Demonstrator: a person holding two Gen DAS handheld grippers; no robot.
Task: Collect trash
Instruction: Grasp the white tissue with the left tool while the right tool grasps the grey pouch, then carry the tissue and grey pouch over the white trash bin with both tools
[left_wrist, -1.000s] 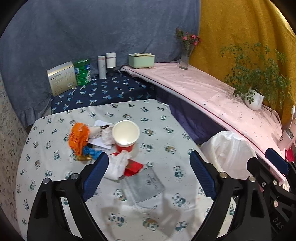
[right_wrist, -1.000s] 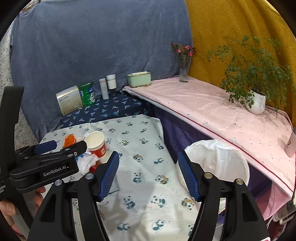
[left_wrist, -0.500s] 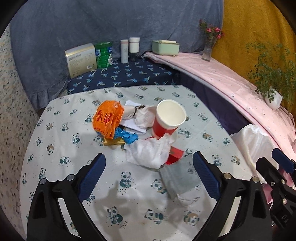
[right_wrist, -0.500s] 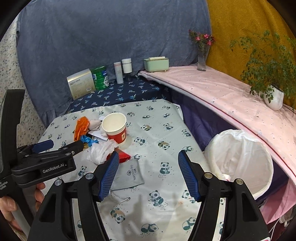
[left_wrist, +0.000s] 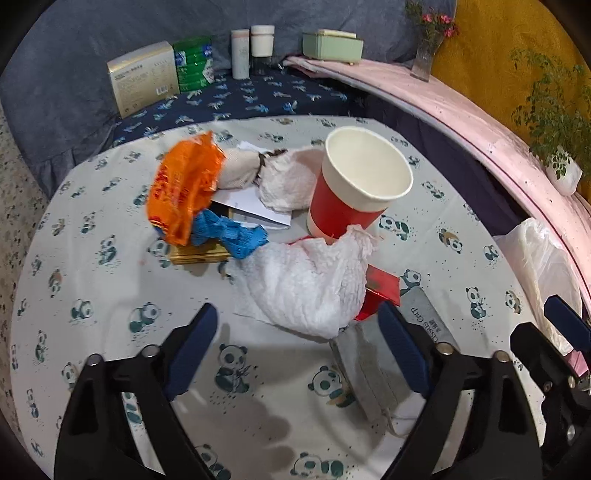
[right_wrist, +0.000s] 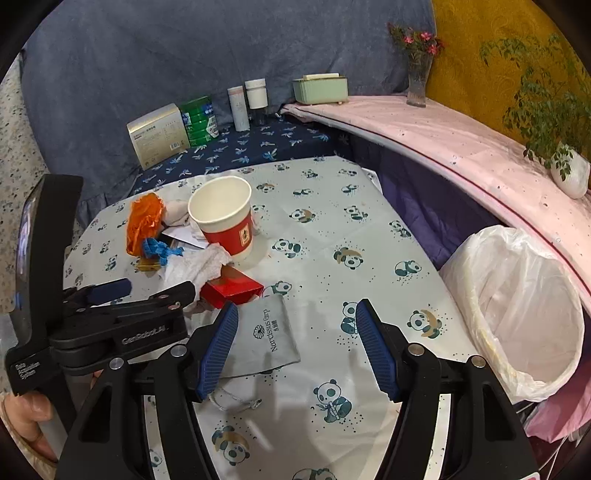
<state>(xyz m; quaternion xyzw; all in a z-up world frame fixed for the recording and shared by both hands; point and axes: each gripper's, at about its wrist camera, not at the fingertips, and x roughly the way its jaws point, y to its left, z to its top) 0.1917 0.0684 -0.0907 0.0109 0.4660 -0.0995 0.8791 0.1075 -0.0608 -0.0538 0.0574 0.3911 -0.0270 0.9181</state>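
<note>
Landmark: red paper cup (left_wrist: 360, 186), upright and empty, on the panda-print counter (left_wrist: 92, 295).

- Orange wrapper (left_wrist: 184, 184): crumpled, well left of the cup, at the left end of the trash heap.
- Blue scrap (left_wrist: 232, 232): below the wrapper, left of the cup, lying over a gold flat box (left_wrist: 197, 254).
- White paper sheet (left_wrist: 251, 206) and soiled tissue (left_wrist: 288, 181): just left of the cup, the tissue touching its side.
- Left tongs (left_wrist: 295, 347): spread, having just narrowed somewhat; nothing pinched. They hover in front of the cup, with the near edge of the white paper towel (left_wrist: 306, 284) between the pads.
- White paper towel: crumpled, leaning against the cup's front.
- Red carton (right_wrist: 232, 288): in front of the cup, partly under the towel.
- Grey drawstring pouch (right_wrist: 269, 336): flat, in front and right of the carton, cord trailing nearer the camera.
- Right tongs (right_wrist: 295, 347): spread, empty, over the pouch's right edge and bare counter, well in front of the cup.
- Waste bin (right_wrist: 517, 310): white liner, off the counter's right edge, far right of the cup.
</note>
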